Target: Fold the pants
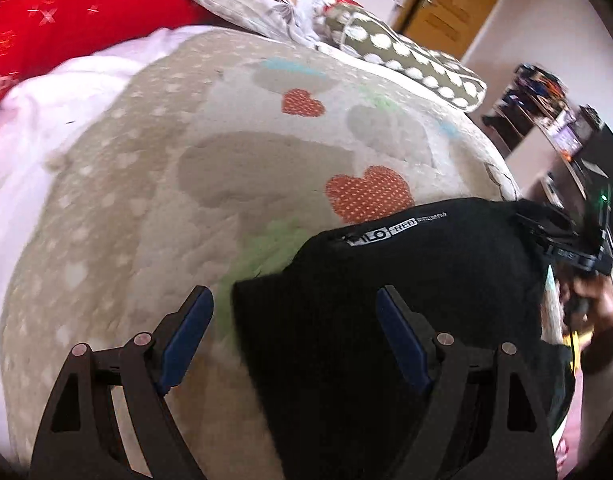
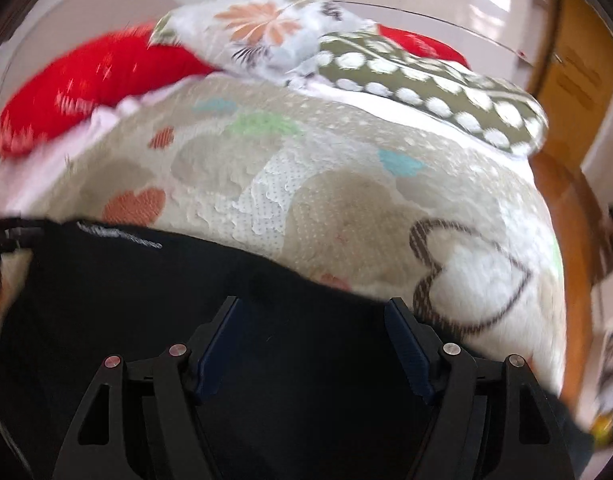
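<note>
Black pants (image 1: 386, 300) with a white logo lie on a beige heart-patterned blanket (image 1: 166, 200) near its front edge. My left gripper (image 1: 294, 300) is open, hovering over the pants' left edge; one finger is over the blanket, the other over the black fabric. In the right wrist view the pants (image 2: 146, 300) fill the lower part and my right gripper (image 2: 312, 312) is open just above them, holding nothing. The right gripper also shows at the right edge of the left wrist view (image 1: 578, 248), near the far end of the pants.
Pillows lie at the back of the bed: a red one (image 1: 66, 20), a floral one (image 2: 266, 28) and an olive dotted one (image 2: 446, 88). A wooden door (image 1: 450, 4) and cluttered shelves (image 1: 546, 120) stand to the right.
</note>
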A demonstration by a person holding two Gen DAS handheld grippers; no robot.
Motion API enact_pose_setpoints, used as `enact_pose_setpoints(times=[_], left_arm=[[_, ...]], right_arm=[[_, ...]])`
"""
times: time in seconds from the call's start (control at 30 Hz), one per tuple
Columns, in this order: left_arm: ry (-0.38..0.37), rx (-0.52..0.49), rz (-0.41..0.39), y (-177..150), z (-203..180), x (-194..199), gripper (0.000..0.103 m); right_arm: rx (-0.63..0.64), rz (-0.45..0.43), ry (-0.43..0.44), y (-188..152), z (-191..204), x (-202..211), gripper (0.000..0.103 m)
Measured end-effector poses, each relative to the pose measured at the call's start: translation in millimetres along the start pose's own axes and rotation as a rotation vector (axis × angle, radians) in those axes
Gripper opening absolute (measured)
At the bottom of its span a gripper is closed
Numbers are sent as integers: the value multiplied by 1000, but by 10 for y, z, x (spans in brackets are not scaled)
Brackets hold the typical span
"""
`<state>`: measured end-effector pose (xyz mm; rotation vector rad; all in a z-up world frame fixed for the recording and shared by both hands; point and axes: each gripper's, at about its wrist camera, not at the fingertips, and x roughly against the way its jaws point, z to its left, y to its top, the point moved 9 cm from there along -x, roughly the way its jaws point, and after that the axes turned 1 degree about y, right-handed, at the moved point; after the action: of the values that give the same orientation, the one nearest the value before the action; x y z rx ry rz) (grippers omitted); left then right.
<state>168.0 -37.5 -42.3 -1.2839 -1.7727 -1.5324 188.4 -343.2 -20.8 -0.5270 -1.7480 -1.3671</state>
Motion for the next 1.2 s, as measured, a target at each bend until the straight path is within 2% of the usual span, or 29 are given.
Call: enact_pose_setpoints(times=[0.1,0.17,0.27,0.4,0.43,0.47,0.5,0.57,0.6,0.63,0.67,0.8,0.97,1.1,1.2], left_arm=[[-11,-8,20,47,-11,-119,84],[-16,-47,18,73,-63,-158,84],[-14,-103,29,101,-126,-207,85],[-3,-160,38,113,-204,-291,85],[5,-174,38,109,-224,-309,85],[21,-197,36,105,-255,-326,85],[33,-218,34,101,-282,-337,84],[31,-239,29,108,-338,-338,63],[25,-240,21,120,-360,-306,36],[18,-239,16,128,-369,-273,28],[15,-233,9,136,-375,-237,26],[10,-243,-30,121,-461,-24,18],[-46,-263,-120,34,-702,540,16],[-90,-298,-182,-265,-944,1096,16],[-128,-291,-212,-569,-1049,1397,16]], right_arm=[[56,2,38,84,51,-97,78],[111,39,73,90,141,-197,79],[177,86,73,78,233,-348,79],[154,112,98,78,278,-485,75],[131,115,112,78,286,-488,66],[113,116,139,78,317,-482,49],[110,113,150,75,359,-463,43],[168,108,97,40,473,-409,19],[188,107,87,29,523,-380,13],[196,109,75,10,563,-348,7],[196,109,64,1,586,-307,6],[162,36,38,-4,601,98,5],[134,-90,16,-134,646,965,5],[151,-159,4,-561,894,1717,5],[142,-171,25,-979,1156,2062,5]])
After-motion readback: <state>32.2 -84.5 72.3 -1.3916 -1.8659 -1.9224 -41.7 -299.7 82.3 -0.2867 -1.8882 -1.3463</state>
